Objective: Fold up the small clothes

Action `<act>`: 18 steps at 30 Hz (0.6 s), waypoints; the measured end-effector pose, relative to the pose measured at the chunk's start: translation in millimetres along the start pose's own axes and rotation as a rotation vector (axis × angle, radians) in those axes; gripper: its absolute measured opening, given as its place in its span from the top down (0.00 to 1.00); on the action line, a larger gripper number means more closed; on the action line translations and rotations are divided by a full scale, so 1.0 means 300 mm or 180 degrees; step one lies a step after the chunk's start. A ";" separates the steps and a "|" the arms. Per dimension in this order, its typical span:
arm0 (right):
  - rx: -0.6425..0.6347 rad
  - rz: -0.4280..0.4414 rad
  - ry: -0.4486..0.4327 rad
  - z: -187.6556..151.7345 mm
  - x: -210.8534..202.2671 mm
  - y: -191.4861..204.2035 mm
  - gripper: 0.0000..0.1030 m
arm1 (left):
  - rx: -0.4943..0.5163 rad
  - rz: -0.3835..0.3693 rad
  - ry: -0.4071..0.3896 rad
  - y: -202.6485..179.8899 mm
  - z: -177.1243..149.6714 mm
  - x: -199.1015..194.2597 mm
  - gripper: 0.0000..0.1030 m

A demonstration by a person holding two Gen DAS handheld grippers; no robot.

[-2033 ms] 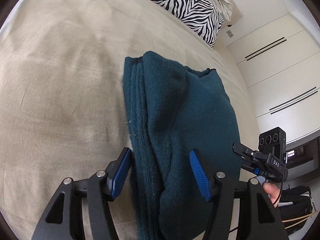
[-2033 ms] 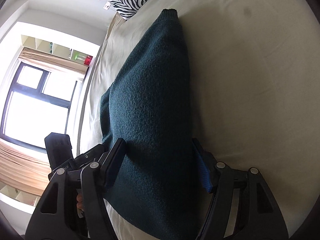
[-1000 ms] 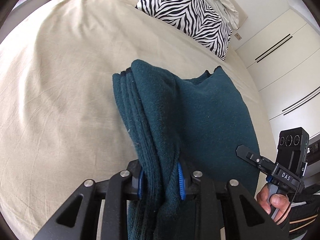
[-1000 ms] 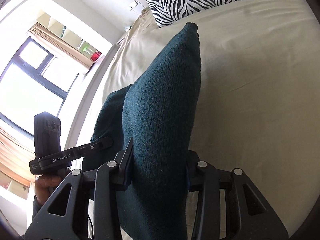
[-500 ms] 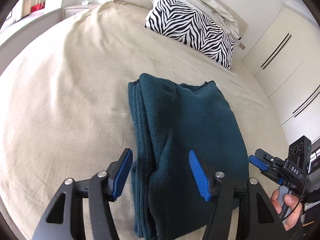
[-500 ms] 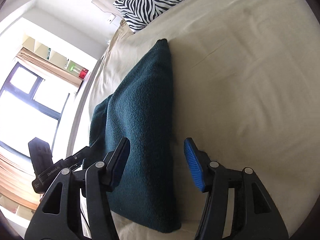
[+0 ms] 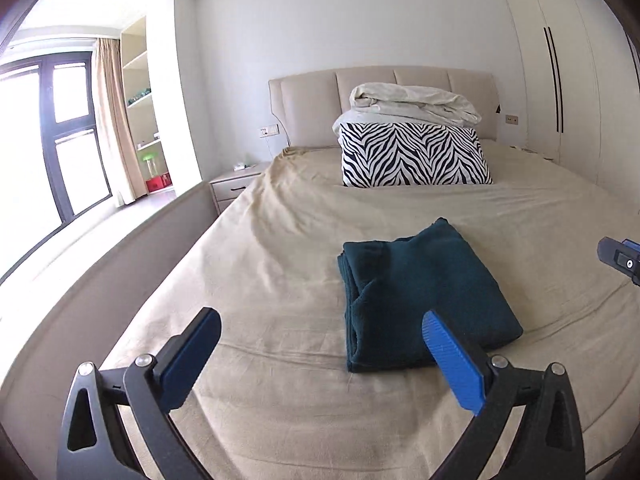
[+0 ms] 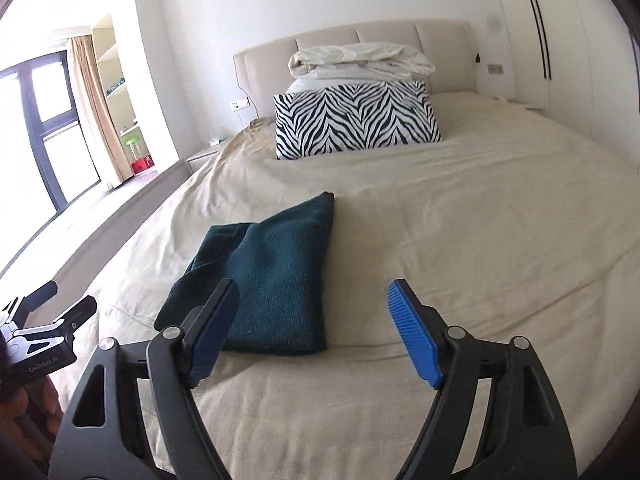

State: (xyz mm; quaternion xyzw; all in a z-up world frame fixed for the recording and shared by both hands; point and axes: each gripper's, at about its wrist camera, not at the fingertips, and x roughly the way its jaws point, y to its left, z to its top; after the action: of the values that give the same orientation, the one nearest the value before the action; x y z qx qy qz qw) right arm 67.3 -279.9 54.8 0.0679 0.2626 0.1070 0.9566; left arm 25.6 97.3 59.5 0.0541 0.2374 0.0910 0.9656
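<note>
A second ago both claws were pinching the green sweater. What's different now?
Both let go. The left gripper and right gripper have pulled back, jaws opening, nothing between them. The folded sweater now lies flat on the bed. The zebra pillow stayed put.

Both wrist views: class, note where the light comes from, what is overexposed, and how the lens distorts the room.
Left wrist view: daylight blows out the window; the wardrobe bows. Right wrist view: the window glares again; the bed bulges; the folded teal garment stays sharp.
</note>
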 end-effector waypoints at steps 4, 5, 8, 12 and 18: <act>-0.0290 -0.0211 -0.0574 0.026 -0.202 0.077 0.01 | -0.0166 0.0199 -0.0065 0.037 0.028 -0.122 0.00; -0.0322 -0.0242 -0.0669 0.034 -0.246 0.089 0.00 | -0.0205 0.0171 -0.0076 0.046 0.037 -0.141 0.00; -0.0253 -0.0120 -0.0636 0.068 -0.326 0.106 0.00 | -0.0300 0.0148 -0.0045 0.063 0.056 -0.177 0.00; -0.0130 -0.0103 -0.0473 0.098 -0.391 0.123 0.00 | -0.0362 -0.0045 0.0071 0.056 0.067 -0.191 0.00; -0.0211 -0.0092 -0.0160 0.115 -0.441 0.183 0.00 | -0.0324 -0.0100 0.0229 0.030 0.049 -0.190 0.00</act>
State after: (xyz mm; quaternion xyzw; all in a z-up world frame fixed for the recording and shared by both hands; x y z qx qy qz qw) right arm -35.3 -261.2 158.9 0.0350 0.2358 0.1000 0.9660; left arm -18.5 93.7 99.5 -0.0022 0.2679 0.0897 0.9593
